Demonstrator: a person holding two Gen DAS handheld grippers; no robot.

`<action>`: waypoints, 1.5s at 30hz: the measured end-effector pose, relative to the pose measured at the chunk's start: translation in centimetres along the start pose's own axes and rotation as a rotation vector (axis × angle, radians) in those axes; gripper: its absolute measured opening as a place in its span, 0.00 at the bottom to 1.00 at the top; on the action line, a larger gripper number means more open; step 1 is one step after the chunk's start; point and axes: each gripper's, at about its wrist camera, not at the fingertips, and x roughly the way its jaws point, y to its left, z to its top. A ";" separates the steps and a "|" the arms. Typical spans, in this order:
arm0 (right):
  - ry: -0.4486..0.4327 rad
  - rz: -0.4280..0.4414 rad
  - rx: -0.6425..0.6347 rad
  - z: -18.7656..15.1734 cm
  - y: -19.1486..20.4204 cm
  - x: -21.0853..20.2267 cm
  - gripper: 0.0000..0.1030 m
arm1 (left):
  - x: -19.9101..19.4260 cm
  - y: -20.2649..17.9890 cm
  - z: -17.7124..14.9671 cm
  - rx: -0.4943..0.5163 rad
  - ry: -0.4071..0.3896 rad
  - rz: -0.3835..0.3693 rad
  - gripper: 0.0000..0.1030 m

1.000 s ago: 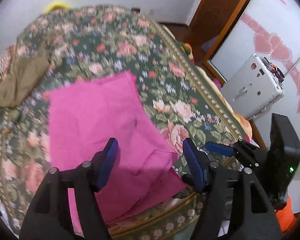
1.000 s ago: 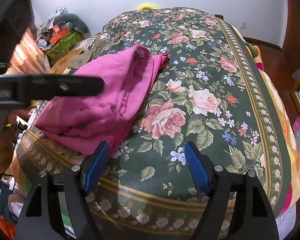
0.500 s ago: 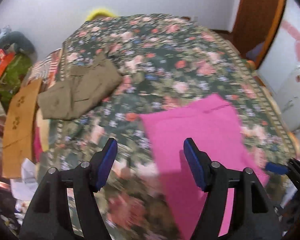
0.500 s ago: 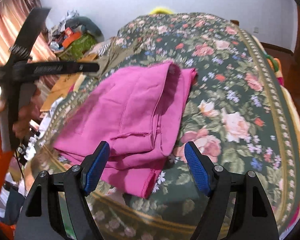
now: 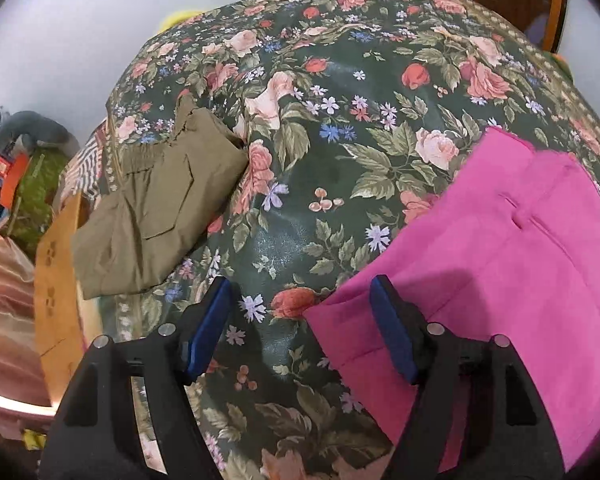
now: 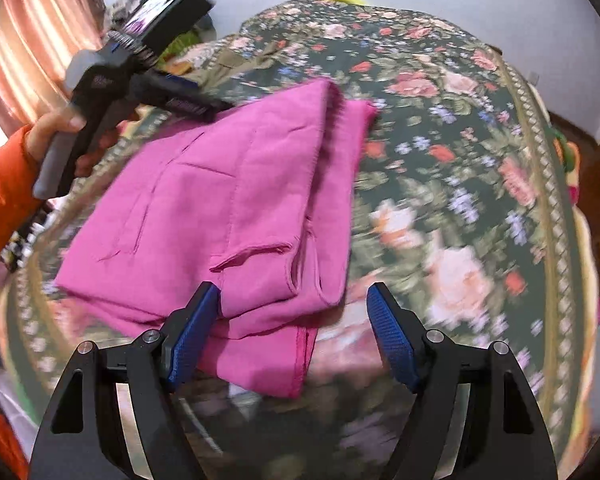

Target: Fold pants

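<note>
Lying folded on the floral bedspread [image 5: 340,168], the pink pants [image 5: 512,264] fill the right half of the left wrist view and the centre left of the right wrist view, where several stacked layers and a pocket opening show along the lower edge. The left gripper [image 5: 304,328] hangs over the bedspread at the bottom of its frame, blue pads spread wide apart with nothing between them; its right pad overlaps the near corner of the pink cloth in the picture (contact cannot be judged). The right gripper [image 6: 292,328] sits at the bottom centre of its own frame, fingers likewise parted and empty, the left pad [image 6: 192,340] over the lower hem of the pants. A second garment, the olive pants [image 5: 156,208], lies folded at the centre left of the left wrist view, well apart from the pink pair, near the bedspread's edge. In the upper left of the right wrist view a hand in an orange sleeve [image 6: 4,184] grips the other tool's handle. Much of that frame is blurred.
</note>
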 end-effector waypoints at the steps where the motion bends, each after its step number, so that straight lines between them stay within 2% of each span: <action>1: 0.006 0.000 0.006 0.3 -0.8 0.2 0.70 | -0.1 0.5 -0.4 -0.016 -0.006 -0.004 0.73; 7: 0.001 -0.072 0.045 2.3 -4.7 1.0 0.71 | -1.0 2.4 -3.1 -0.066 0.015 -0.058 0.74; 13: -0.034 -0.182 0.078 3.8 -5.6 -0.3 0.71 | -4.2 1.4 -7.2 -0.094 -0.015 -0.005 0.74; 16: -0.067 -0.148 0.090 3.7 -5.1 -1.8 0.71 | -5.8 0.8 -8.8 -0.119 -0.016 -0.016 0.74; 20: -0.084 -0.114 0.087 2.7 -3.8 -3.0 0.71 | -7.3 0.8 -10.0 -0.181 0.009 -0.093 0.74; 24: -0.051 -0.098 0.093 1.0 -3.2 -2.1 0.71 | -8.1 1.0 -11.1 -0.201 -0.001 -0.127 0.74; 27: -0.028 -0.059 0.153 -0.5 -4.0 -1.0 0.71 | -8.0 2.2 -11.5 -0.262 0.042 -0.179 0.76; 29: -0.031 -0.033 0.200 -1.0 -4.6 -1.0 0.71 | -8.1 2.9 -12.0 -0.284 0.056 -0.182 0.80; 31: -0.040 -0.057 0.213 -1.1 -4.8 -1.4 0.71 | -8.3 3.4 -12.4 -0.283 0.057 -0.179 0.80; 34: -0.071 -0.087 0.187 -0.8 -4.7 -2.4 0.71 | -9.0 3.8 -12.1 -0.274 0.047 -0.166 0.80; 36: -0.089 -0.098 0.179 -0.4 -4.7 -2.8 0.71 | -9.9 4.1 -11.2 -0.258 0.005 -0.151 0.80; 38: -0.110 -0.096 0.173 0.2 -4.7 -3.1 0.70 | -10.3 4.1 -9.8 -0.244 -0.009 -0.176 0.80; 42: -0.138 -0.077 0.158 2.5 -4.6 -2.5 0.56 | -10.5 3.4 -6.4 -0.203 -0.053 -0.220 0.80; 45: -0.143 -0.058 0.135 4.2 -4.4 -1.5 0.52 | -10.1 2.3 -4.1 -0.159 -0.082 -0.260 0.80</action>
